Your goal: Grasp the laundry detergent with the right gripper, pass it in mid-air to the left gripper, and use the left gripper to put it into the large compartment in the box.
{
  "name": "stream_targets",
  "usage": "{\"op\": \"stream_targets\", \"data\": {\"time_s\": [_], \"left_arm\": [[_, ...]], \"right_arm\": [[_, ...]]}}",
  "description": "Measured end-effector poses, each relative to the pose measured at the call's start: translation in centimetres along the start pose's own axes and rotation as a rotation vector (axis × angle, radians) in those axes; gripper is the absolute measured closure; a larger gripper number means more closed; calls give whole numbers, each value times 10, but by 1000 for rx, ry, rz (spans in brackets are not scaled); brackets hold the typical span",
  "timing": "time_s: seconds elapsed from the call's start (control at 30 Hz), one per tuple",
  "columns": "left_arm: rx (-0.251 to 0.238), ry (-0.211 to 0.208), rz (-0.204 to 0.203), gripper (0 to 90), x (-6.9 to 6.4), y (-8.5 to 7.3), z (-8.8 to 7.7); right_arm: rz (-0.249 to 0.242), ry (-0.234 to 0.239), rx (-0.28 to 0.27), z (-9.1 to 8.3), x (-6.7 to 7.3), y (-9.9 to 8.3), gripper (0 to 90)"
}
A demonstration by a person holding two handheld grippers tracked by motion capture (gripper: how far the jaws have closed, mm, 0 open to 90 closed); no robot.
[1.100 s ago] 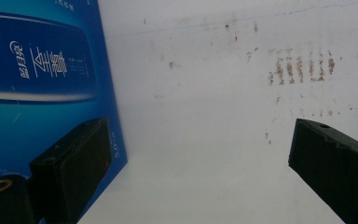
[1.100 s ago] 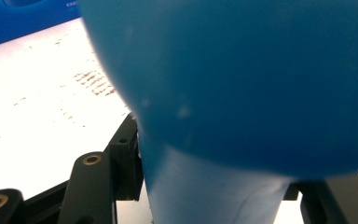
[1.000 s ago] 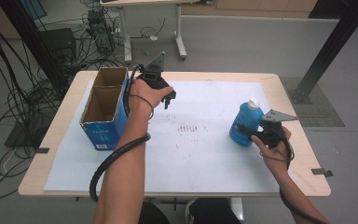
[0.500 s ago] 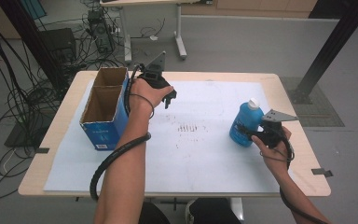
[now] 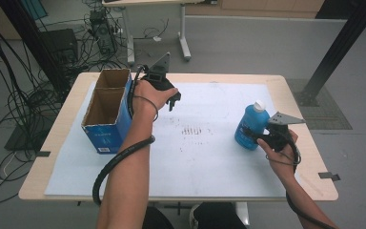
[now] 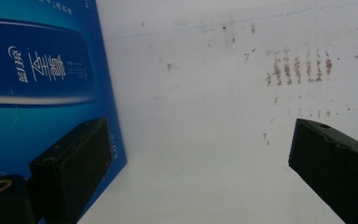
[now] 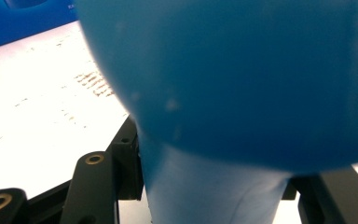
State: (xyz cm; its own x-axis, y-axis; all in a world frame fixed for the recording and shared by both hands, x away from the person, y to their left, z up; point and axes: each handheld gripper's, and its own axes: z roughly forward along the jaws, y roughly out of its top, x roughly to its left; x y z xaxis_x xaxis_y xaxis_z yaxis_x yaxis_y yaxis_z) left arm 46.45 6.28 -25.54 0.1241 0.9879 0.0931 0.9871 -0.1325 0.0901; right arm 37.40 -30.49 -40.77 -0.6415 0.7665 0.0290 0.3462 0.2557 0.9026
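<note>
— Why is your right gripper sitting so low on the blue bottle?

— Because that is where you have the firmest hold. In the right gripper view the bottle's narrow lower body is pinched between the two black jaws, one on either side, while the wider part bulges above them. The bottle stands upright with its white cap on top, on the right part of the white sheet, well apart from the box.

— And your left gripper?

— You hold it above the sheet, just beside the open cardboard box (blue outside, two compartments, both looking empty from the high view). Its jaws stand wide apart with nothing between them; the left gripper view looks past them at the box's blue printed side and the brown smudges on the sheet.

— So why wait there?

— My guess: you are ready to steady the box while the bottle comes across. Keep the bottle vertical, since a low pinch lets the top sway.
</note>
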Motion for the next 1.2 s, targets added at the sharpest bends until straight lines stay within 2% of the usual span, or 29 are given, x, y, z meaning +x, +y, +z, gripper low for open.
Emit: {"op": "stream_targets", "data": {"time_s": [1.2], "left_arm": [[-7, -1, 6, 64, -2, 1, -5]], "right_arm": [[1, 3, 1, 0, 0, 0, 433]]}}
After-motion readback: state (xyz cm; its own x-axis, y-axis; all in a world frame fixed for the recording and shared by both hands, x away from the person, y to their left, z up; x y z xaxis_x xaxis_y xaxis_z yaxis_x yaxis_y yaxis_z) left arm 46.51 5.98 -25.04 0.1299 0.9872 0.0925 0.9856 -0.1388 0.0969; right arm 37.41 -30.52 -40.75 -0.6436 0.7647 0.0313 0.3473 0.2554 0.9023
